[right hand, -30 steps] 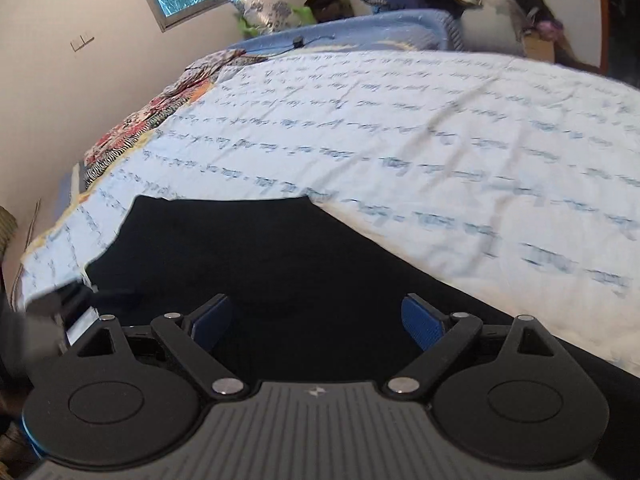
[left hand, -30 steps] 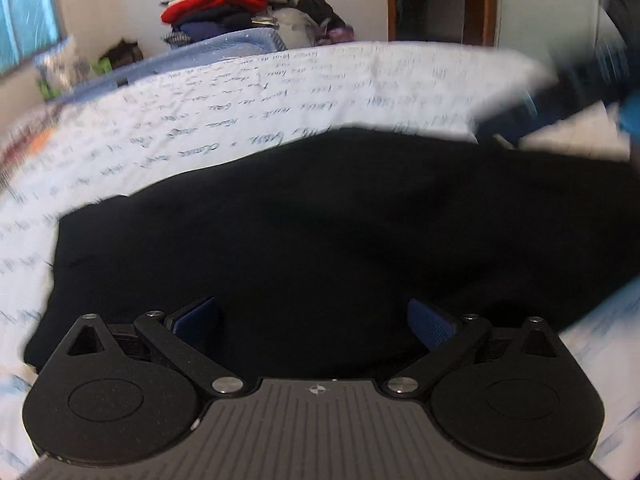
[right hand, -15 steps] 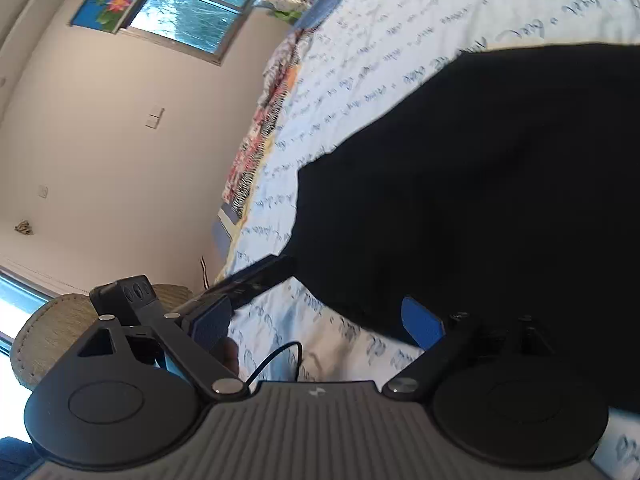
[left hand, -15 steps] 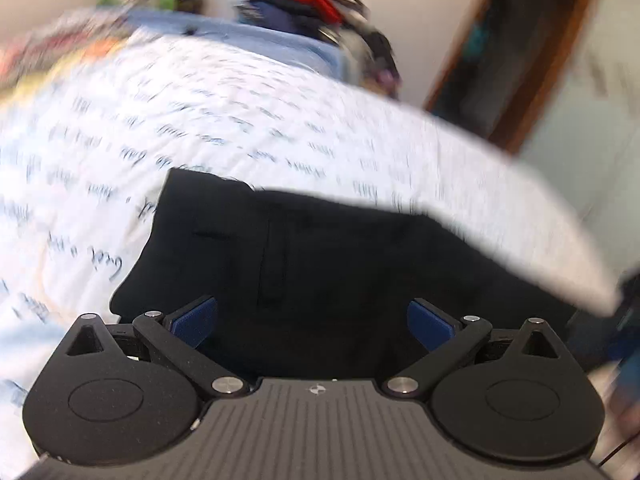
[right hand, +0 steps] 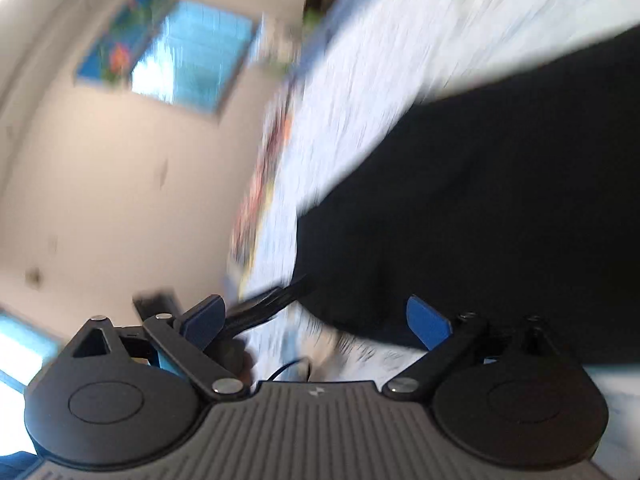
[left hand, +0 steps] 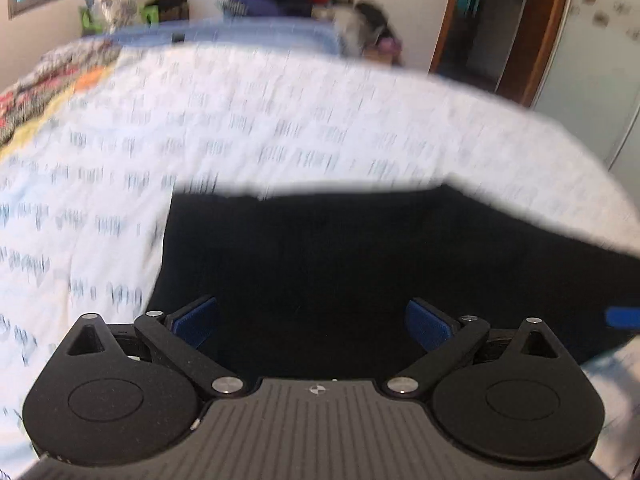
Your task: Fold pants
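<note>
Right wrist view: blurred black pants, right edge cut off.

Motion blur smears both views; the print on the white bedsheet reads only as grey streaks. The black pants run out past the right edge of the left wrist view, and their near edge is hidden behind the left gripper. In the right wrist view the pants are cut off at the right edge, and the window and wall picture are blurred beyond detail
</note>
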A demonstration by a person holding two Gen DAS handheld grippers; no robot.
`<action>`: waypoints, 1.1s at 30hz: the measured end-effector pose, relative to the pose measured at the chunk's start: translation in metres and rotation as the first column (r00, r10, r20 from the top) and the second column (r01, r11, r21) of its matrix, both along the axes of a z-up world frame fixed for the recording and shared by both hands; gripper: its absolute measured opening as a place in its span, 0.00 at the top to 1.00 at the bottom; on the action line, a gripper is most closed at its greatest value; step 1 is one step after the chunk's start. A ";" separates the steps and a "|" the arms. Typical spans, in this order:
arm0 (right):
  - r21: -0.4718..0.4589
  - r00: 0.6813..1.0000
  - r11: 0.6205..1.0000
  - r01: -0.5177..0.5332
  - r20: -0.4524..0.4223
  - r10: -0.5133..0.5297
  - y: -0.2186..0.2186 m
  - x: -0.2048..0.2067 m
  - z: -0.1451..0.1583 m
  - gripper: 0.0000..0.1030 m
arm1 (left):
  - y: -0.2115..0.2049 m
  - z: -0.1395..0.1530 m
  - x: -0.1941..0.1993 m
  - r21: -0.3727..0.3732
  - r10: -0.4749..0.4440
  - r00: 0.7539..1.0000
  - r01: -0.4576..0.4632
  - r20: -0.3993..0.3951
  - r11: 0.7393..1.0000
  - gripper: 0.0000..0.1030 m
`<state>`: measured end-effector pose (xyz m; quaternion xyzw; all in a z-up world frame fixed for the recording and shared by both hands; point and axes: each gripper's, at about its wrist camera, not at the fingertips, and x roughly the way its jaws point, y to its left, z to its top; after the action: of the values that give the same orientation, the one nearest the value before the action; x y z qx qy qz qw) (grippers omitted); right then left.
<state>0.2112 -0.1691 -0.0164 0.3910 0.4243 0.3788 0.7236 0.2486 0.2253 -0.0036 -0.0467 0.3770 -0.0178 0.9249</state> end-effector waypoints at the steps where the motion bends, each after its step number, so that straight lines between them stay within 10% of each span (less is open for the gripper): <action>1: 0.000 0.994 0.994 0.111 0.014 -0.111 -0.034 -0.010 0.003 0.05 | -0.004 0.012 0.000 -0.009 -0.010 1.000 0.010 0.028 1.000 0.02; 3: -0.029 0.929 0.929 0.369 0.026 -0.368 -0.105 -0.036 0.004 0.05 | -0.018 0.034 0.001 -0.029 -0.034 0.996 0.037 0.085 0.999 0.02; 6: -0.075 0.710 0.708 0.703 0.003 -0.705 -0.201 -0.081 -0.008 0.03 | -0.050 0.060 0.012 -0.053 -0.074 0.985 0.083 0.154 0.995 0.01; 10: -0.172 0.492 0.493 0.853 -0.048 -0.869 -0.272 -0.104 -0.028 0.04 | -0.103 0.074 0.039 -0.062 -0.121 0.979 0.133 0.165 0.989 0.01; 16: -0.069 0.441 0.454 0.888 -0.146 -0.885 -0.318 -0.099 -0.054 0.04 | -0.185 0.075 0.052 -0.036 -0.246 0.959 0.254 0.142 0.967 0.01; 23: -0.133 0.461 0.448 0.884 0.092 -0.883 -0.311 -0.091 -0.049 0.05 | -0.247 0.068 0.052 0.010 -0.406 0.907 0.407 0.114 0.913 0.01; 27: -0.111 0.385 0.374 0.921 0.096 -0.918 -0.317 -0.094 -0.058 0.58 | -0.265 0.063 0.055 0.032 -0.444 0.892 0.443 0.089 0.896 0.01; 33: -0.110 0.416 0.408 0.906 0.063 -0.907 -0.325 -0.089 -0.063 0.59 | -0.283 0.058 0.063 0.026 -0.463 0.885 0.463 0.048 0.886 0.01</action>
<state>0.1225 -0.4943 -0.0795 0.5125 0.1712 -0.1014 0.8353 0.3121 -0.0581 0.0544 0.0515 0.3527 -0.2364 0.9039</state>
